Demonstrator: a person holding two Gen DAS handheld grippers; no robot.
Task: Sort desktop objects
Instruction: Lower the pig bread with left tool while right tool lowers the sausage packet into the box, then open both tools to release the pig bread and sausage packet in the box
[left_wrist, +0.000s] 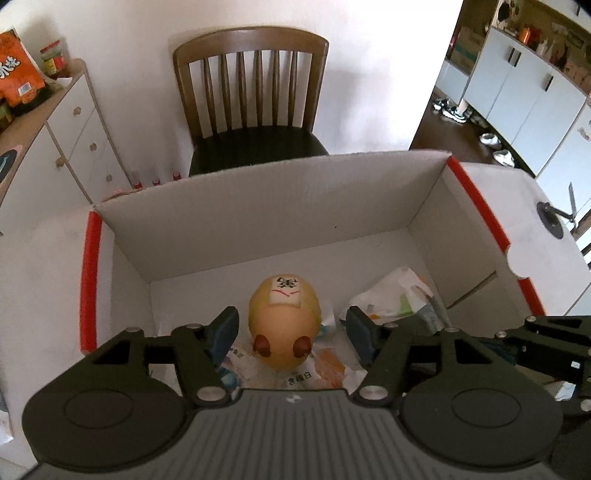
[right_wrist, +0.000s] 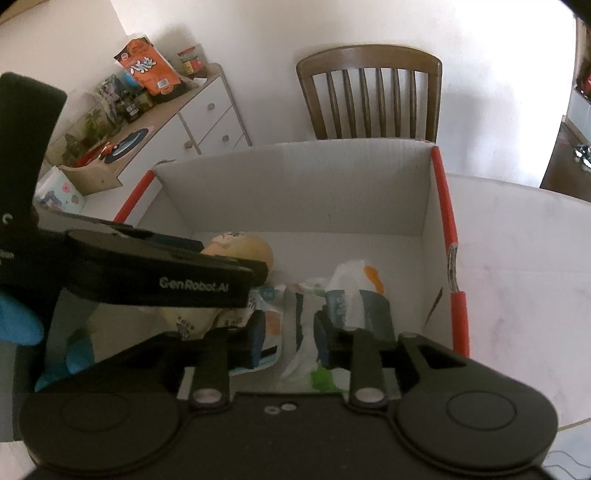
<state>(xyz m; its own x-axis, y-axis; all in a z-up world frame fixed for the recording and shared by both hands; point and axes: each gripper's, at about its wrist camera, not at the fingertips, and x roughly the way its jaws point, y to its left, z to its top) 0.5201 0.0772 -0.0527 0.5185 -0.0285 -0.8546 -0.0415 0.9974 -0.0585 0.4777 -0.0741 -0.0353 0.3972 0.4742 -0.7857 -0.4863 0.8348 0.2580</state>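
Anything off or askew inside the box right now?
Mostly fine. The yellow egg-shaped toy lies tipped on its side on crumpled white printed wrappers in the white cardboard box with red edges, between the open left tongs. Nothing looks spilled or broken.

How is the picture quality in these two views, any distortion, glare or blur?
Left wrist view: strong fisheye bending of the box rim, washed-out wall, the egg-shaped toy fairly sharp. Right wrist view: same curving, bright haze on the table, the left gripper blocks the toy.
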